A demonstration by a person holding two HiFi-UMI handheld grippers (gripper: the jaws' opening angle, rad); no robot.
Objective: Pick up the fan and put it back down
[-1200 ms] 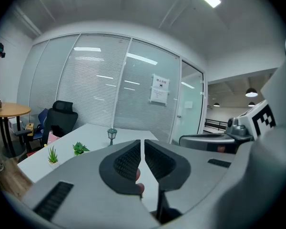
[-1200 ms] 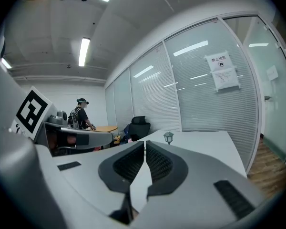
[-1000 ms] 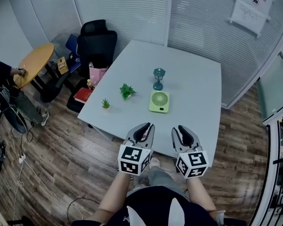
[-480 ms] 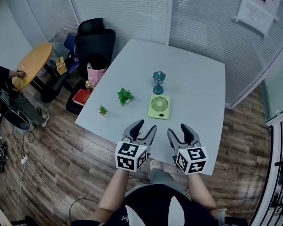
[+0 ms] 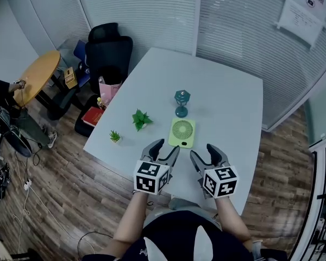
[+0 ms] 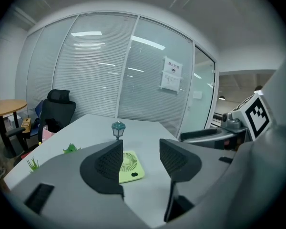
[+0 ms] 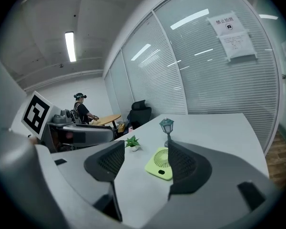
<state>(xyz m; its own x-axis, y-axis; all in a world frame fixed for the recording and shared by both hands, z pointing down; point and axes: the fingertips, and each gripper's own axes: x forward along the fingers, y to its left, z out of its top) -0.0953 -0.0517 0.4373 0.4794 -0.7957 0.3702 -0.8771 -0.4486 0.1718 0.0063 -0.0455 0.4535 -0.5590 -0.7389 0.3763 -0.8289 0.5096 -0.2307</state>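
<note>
Grippers (image 5: 165, 145) (image 5: 203, 150) nearer, wider, empty; lime fan (image 5: 182, 133)

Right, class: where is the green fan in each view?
Head view: fan, about picture centre.
Left gripper view: fan low centre, between the jaws, by the picture-left one.
Right gripper view: fan low centre, partly behind the picture-right jaw.
Shared landmark: teal lantern just beyond it.
</note>
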